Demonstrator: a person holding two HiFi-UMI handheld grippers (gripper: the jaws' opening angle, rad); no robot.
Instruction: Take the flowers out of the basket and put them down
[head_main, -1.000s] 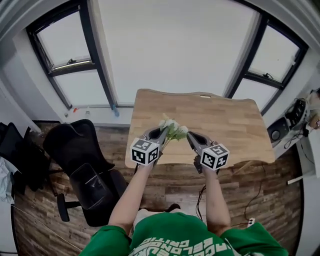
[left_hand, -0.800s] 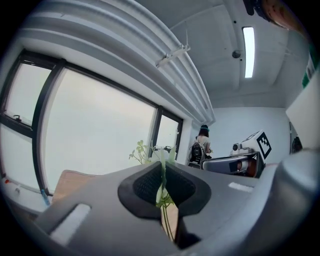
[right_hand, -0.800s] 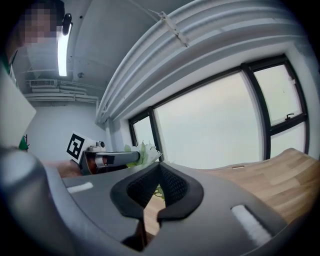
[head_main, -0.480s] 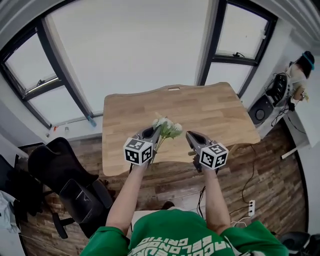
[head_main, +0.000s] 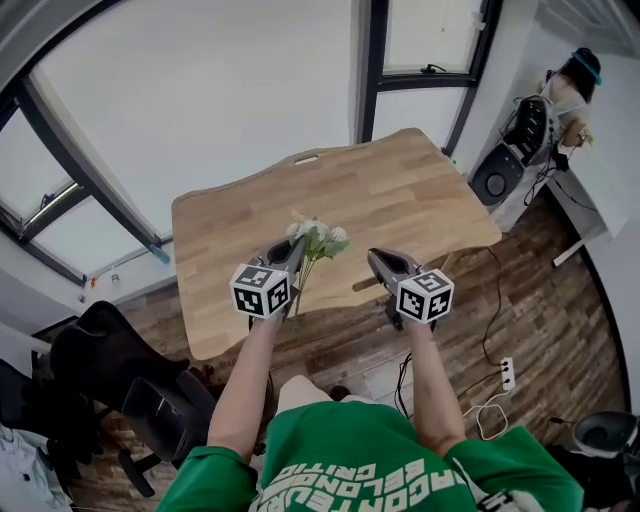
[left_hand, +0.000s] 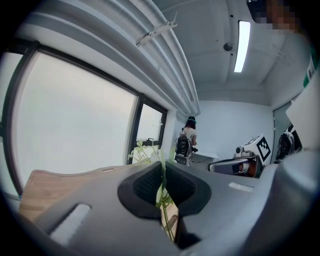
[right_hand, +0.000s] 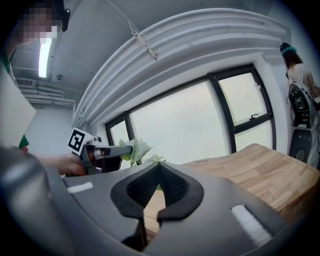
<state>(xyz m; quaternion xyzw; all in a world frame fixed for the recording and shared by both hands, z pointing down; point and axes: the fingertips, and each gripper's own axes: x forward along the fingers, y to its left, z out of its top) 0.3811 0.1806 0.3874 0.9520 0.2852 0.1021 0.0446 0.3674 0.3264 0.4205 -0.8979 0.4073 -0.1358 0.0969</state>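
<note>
While the left gripper (head_main: 292, 250) hangs at the near edge of the table (head_main: 390, 185), its jaws are pressed together on the thin green stems of the flowers (head_main: 317, 237). In the left gripper view the stems (left_hand: 162, 192) run up through the slit between the dark pads, and leaves show beyond the tips. The white blooms sit just past the jaw tips. From the head view they lie over the near strip of the tabletop, with the stems trailing back down toward the edge.

The right gripper (head_main: 374, 259) is level with the left and a little apart from it. Its jaws are closed tip to tip with nothing between them, and through the notch below the tips its own view shows only bare wood (right_hand: 260, 170). From that view the left gripper (right_hand: 107, 149) and the blooms (right_hand: 139, 149) stand off to the side, clear of the right jaws (right_hand: 159, 172).

The tabletop is bare wood from its wavy near edge to its far edge by the windows (head_main: 220, 100). A black office chair (head_main: 110, 370) stands on the wooden floor (head_main: 530, 300) off the table's left corner. A round speaker (head_main: 497, 185) and cables lie off the right corner, where a person (head_main: 567, 95) stands at a far desk. Open floor lies between the person's body and the table's near edge.
</note>
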